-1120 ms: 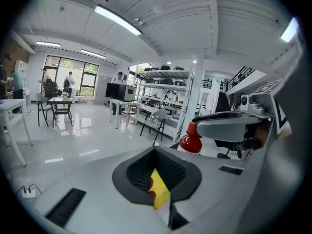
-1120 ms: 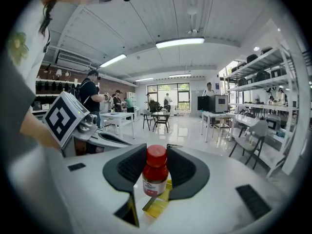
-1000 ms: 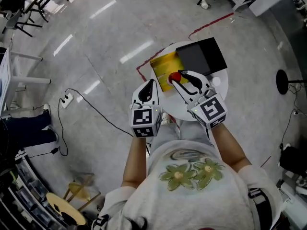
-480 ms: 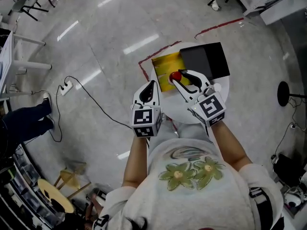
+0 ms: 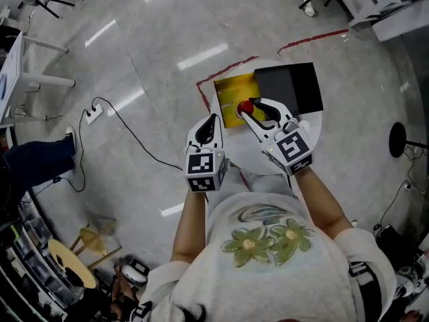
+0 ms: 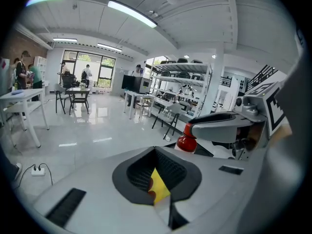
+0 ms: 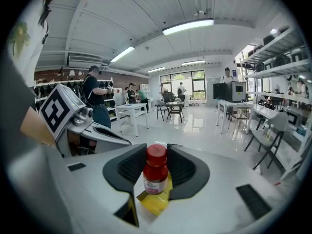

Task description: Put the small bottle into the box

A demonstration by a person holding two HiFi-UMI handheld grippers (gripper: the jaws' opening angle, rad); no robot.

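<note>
The small bottle (image 7: 156, 172) has a red cap and a white label, and my right gripper (image 7: 157, 179) is shut on it. In the head view the bottle's red cap (image 5: 247, 106) hangs over the near edge of the yellow box (image 5: 233, 98), held by the right gripper (image 5: 258, 110). The box lies on a round white table (image 5: 251, 154) with its black lid (image 5: 289, 88) open to the right. My left gripper (image 5: 212, 119) hovers at the table's left edge with its jaws together and nothing held. Yellow from the box (image 6: 158, 189) shows through its pads.
Red tape (image 5: 220, 70) marks the floor behind the table. A power strip (image 5: 94, 112) and its cable lie on the floor to the left. A black round stand base (image 5: 400, 138) is at the right, and a yellow stool (image 5: 67, 263) at the lower left. White tables and chairs stand farther off.
The grippers and the bottle keep their place over the table and box. Only the head view has drifted slightly.
</note>
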